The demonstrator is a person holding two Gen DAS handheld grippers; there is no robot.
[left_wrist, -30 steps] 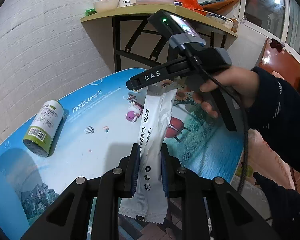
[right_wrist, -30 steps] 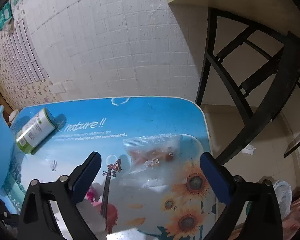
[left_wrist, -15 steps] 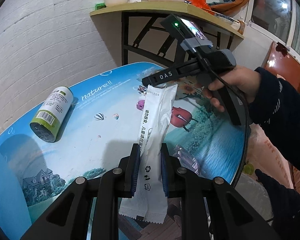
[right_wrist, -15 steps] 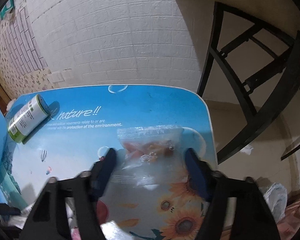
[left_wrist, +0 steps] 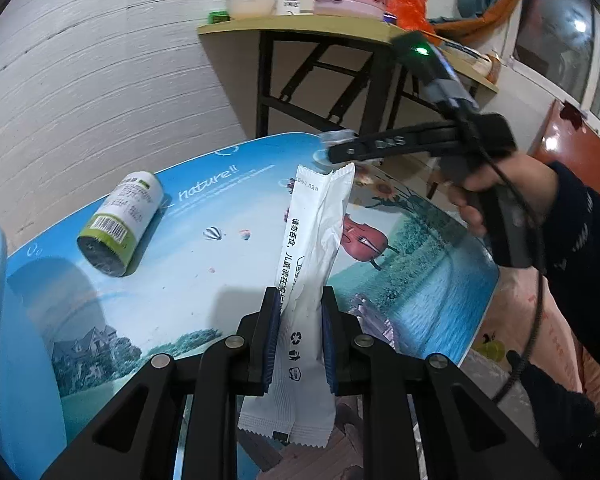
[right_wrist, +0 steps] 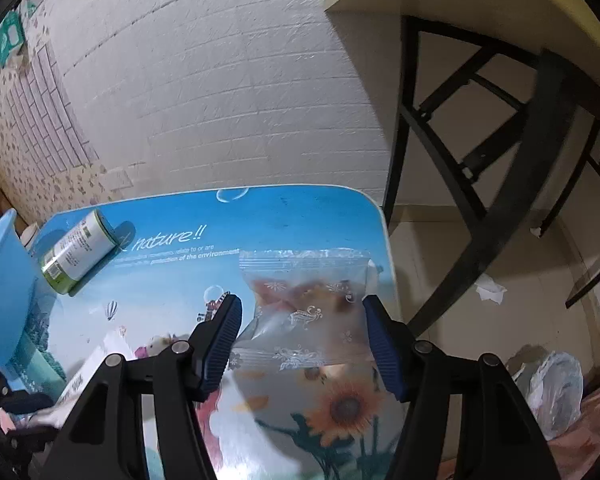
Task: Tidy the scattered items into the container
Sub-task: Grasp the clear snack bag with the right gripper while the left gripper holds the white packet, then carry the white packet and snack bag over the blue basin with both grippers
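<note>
**2 grippers, 2 packets in hand**

My left gripper (left_wrist: 297, 342) is clamped on the white sachet (left_wrist: 310, 276), which stands up between its pads. My right gripper (right_wrist: 302, 334) has just been closing, and its pads now press both sides of the clear snack bag (right_wrist: 306, 308) above the worktop (right_wrist: 172, 280). The green-labelled can (right_wrist: 76, 254) lies on its side to the left, near the blue container (right_wrist: 2, 288).

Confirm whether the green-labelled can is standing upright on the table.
No, the can lies on its side on the table.
</note>
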